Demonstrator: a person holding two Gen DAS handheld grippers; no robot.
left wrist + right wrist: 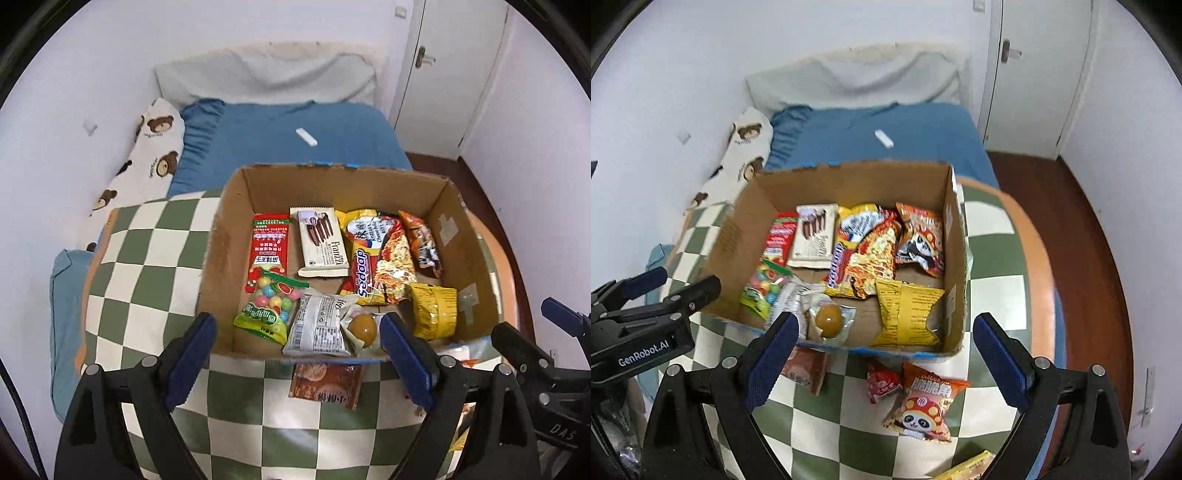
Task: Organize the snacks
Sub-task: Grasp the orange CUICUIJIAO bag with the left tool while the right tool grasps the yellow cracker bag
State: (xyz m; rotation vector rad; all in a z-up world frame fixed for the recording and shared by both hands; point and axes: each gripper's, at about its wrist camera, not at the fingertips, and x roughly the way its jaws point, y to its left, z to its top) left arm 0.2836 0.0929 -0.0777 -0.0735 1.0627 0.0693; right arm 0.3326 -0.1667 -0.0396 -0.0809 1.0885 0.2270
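Observation:
An open cardboard box (236, 192) (955, 236) sits on a green-and-white checked table (147, 258) (993, 295) and holds several snack packs, among them a white Franzzi pack (323, 243), a yellow pack (434, 310) (908, 314) and a bag of coloured candies (267, 306). In front of the box lie a brown packet (327, 384) (807, 371), a small red packet (882, 380) and an orange panda packet (925, 406). My left gripper (299, 358) is open and empty over the box's near edge. My right gripper (882, 365) is open and empty above the loose packets.
A bed with a blue sheet (288, 136), a bear-print pillow (155, 147) and a small white object (306, 136) lies behind the table. A white door (454, 66) stands at the right, with dark red floor (1082, 236). Each gripper shows in the other's view (546, 354) (646, 314).

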